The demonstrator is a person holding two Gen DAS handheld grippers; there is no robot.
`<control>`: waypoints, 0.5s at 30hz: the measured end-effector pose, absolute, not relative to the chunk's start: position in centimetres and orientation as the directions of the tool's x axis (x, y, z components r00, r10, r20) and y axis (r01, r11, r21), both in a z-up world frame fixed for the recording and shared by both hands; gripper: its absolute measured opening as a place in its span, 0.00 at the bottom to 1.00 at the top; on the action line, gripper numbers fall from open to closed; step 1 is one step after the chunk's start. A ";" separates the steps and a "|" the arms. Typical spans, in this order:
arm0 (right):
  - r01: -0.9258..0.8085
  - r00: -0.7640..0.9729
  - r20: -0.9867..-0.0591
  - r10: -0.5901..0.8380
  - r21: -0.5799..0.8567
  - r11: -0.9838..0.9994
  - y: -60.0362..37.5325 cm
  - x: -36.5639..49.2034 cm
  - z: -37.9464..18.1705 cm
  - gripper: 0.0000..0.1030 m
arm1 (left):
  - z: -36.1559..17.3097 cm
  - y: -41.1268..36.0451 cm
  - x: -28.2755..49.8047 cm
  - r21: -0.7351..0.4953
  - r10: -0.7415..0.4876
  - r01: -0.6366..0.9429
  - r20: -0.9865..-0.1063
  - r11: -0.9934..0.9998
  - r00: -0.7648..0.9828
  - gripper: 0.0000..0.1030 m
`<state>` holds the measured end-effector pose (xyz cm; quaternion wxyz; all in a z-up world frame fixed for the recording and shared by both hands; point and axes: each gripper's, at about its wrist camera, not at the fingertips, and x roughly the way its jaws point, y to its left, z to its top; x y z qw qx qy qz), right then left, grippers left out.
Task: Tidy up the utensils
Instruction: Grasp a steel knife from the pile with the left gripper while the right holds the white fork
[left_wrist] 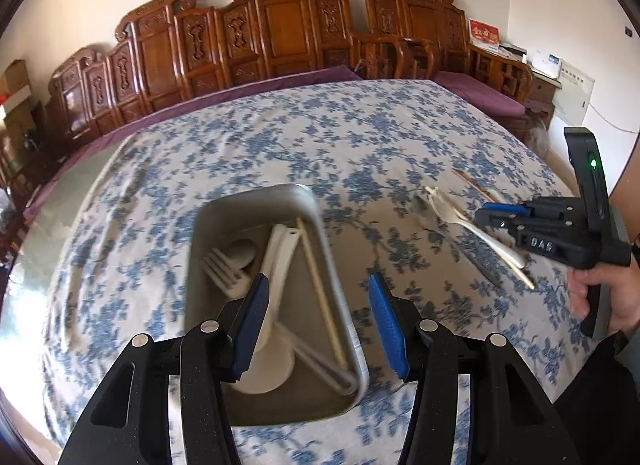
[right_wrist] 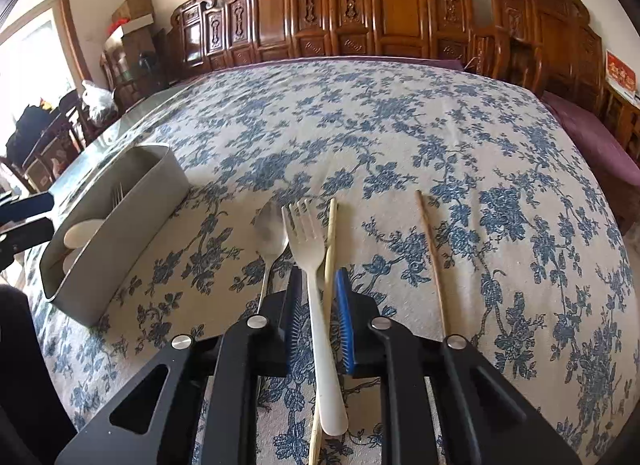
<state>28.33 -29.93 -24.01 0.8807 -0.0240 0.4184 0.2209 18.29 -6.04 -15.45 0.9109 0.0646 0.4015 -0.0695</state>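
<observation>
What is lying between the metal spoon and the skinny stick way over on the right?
In the right wrist view, a white fork and another chopstick lie between the spoon and the far chopstick.

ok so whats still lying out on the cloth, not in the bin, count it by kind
fork: 1
spoon: 1
chopsticks: 2
total: 4

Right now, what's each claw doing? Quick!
Left claw: open, empty, over the utensil bin.
Right claw: around the white fork and a chopstick; grip unclear.
</observation>
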 end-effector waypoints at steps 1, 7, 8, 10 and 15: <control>-0.414 0.540 -0.754 0.373 0.148 0.898 -29.8 28.3 -24.2 0.16 | -15.6 -6.5 18.6 0.058 -0.081 0.184 -0.744 0.981 0.663 0.48; -0.421 0.517 -0.784 0.345 0.118 0.899 -29.5 28.4 -25.1 0.12 | -16.6 -8.3 19.4 0.060 -0.094 0.213 -0.759 0.975 0.644 0.48; -0.423 0.513 -0.786 0.346 0.120 0.898 -29.4 28.4 -25.2 0.12 | -16.7 -8.5 19.4 0.063 -0.093 0.216 -0.761 0.974 0.642 0.48; -0.428 0.511 -0.790 0.338 0.107 0.897 -29.2 28.4 -25.3 0.12 | -16.9 -8.8 19.4 0.066 -0.093 0.220 -0.764 0.973 0.639 0.48; -0.444 0.515 -0.792 0.328 0.080 0.893 -28.7 28.3 -25.3 0.15 | -17.1 -8.9 19.4 0.069 -0.088 0.218 -0.768 0.973 0.634 0.48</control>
